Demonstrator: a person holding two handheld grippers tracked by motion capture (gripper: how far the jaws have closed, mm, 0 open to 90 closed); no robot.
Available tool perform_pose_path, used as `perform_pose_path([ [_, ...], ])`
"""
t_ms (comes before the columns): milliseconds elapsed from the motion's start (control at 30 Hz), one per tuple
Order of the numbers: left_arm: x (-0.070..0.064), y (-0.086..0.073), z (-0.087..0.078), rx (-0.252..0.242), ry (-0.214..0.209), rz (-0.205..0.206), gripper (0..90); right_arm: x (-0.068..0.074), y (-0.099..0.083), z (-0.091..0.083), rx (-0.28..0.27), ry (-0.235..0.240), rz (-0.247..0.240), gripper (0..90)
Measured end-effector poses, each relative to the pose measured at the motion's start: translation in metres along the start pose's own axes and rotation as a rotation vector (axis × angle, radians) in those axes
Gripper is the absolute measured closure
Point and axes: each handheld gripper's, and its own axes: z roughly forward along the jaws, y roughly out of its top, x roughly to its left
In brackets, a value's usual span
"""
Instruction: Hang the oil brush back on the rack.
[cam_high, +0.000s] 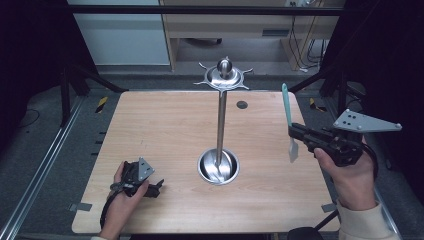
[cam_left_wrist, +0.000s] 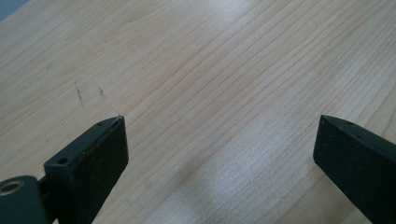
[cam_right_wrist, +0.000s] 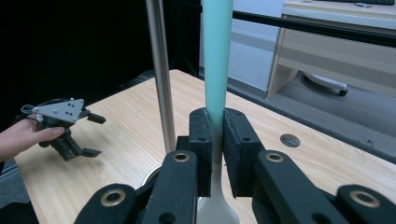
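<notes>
Between the closed jaws of our right gripper (cam_right_wrist: 215, 140) we hold a teal-handled spatula (cam_high: 288, 120) upright, blade down, above the counter (cam_high: 165, 130). Left of it stands a steel stand (cam_high: 220, 115). Our left gripper (cam_left_wrist: 219, 144) rests open on the counter.

High view overlooks table (cam_high: 165, 130); right gripper view faces its stand (cam_right_wrist: 161, 74).

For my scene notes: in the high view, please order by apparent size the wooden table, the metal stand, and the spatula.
1. wooden table
2. metal stand
3. spatula, held upright in the right claw
</notes>
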Motion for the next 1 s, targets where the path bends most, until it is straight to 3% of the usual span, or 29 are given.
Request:
perform_pose_path([
  [1000, -0.001, 0.0, 0.0, -0.001, -0.002, 0.001, 2.8, 0.024, 0.011, 0.032, 0.002, 0.088, -0.03, 82.4],
])
